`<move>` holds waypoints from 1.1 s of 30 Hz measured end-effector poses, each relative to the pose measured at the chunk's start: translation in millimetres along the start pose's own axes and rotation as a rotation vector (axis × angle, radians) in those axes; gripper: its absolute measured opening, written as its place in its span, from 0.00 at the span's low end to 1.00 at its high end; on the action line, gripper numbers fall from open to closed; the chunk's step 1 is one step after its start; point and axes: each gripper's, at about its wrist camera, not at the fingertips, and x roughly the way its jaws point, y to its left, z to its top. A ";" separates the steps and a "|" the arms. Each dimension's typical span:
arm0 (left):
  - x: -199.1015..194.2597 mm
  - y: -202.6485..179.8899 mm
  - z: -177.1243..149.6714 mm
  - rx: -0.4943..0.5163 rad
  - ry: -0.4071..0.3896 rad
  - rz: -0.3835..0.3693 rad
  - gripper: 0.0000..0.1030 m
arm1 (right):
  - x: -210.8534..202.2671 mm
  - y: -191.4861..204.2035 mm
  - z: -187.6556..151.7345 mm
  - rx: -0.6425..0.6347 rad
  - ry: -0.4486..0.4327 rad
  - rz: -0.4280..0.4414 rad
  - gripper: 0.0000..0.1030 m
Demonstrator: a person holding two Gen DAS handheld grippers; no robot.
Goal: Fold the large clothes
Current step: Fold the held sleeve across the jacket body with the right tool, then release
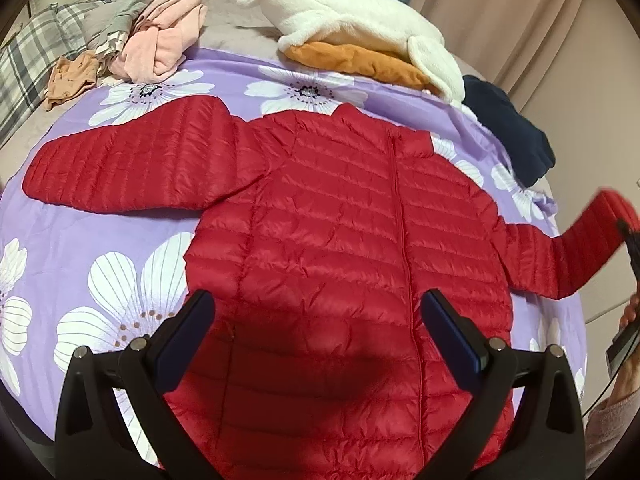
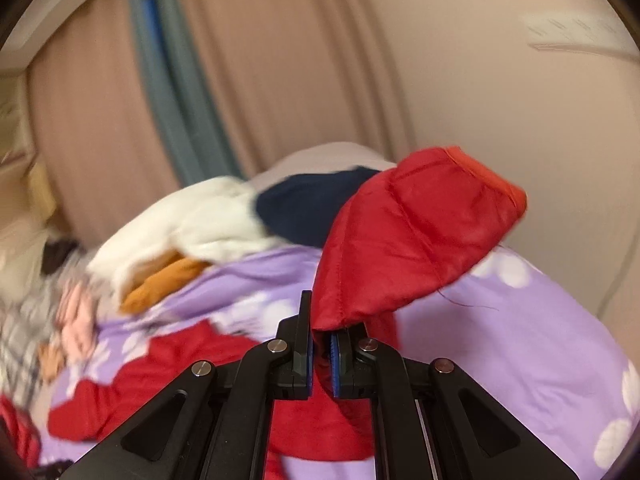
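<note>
A red quilted jacket lies front-up and spread flat on a purple bedspread printed with white flowers, its collar toward twelve o'clock in the left wrist view and its zipper running down the middle toward six. One sleeve stretches out flat toward nine o'clock; the other sleeve is lifted off the bedspread at three o'clock, its cuff raised toward the right edge of that view. The left gripper hangs over the jacket's lower half with its jaws spread wide and nothing between them, the fingers clear of the fabric. In the right wrist view, the right gripper has its jaws nearly together, pinching the red cuff, whose end flops up and over toward one o'clock. Behind the jacket, at twelve to one o'clock in the left wrist view, a white fleece garment lies on top of an orange one, with a dark navy garment just beside them at two o'clock. At eleven o'clock sit a crumpled pink garment and a grey plaid piece. Beige curtains hang beyond the bed.
</note>
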 end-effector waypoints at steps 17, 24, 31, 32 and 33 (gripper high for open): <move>-0.4 128.6 15.4 -0.300 -0.035 -0.006 1.00 | 92.5 250.6 -124.0 -0.602 0.228 0.210 0.08; 19.9 195.5 21.8 -0.491 -0.010 -0.058 1.00 | 125.8 272.1 -191.5 -0.742 0.452 0.232 0.18; 43.4 235.0 26.7 -0.663 0.001 -0.203 1.00 | 88.4 252.9 -154.7 -0.597 0.437 0.476 0.57; 47.3 238.7 28.5 -0.688 -0.006 -0.233 1.00 | 85.4 250.7 -148.7 -0.576 0.423 0.505 0.57; 51.7 241.9 30.5 -0.711 -0.014 -0.267 1.00 | 85.4 248.5 -140.7 -0.540 0.409 0.526 0.57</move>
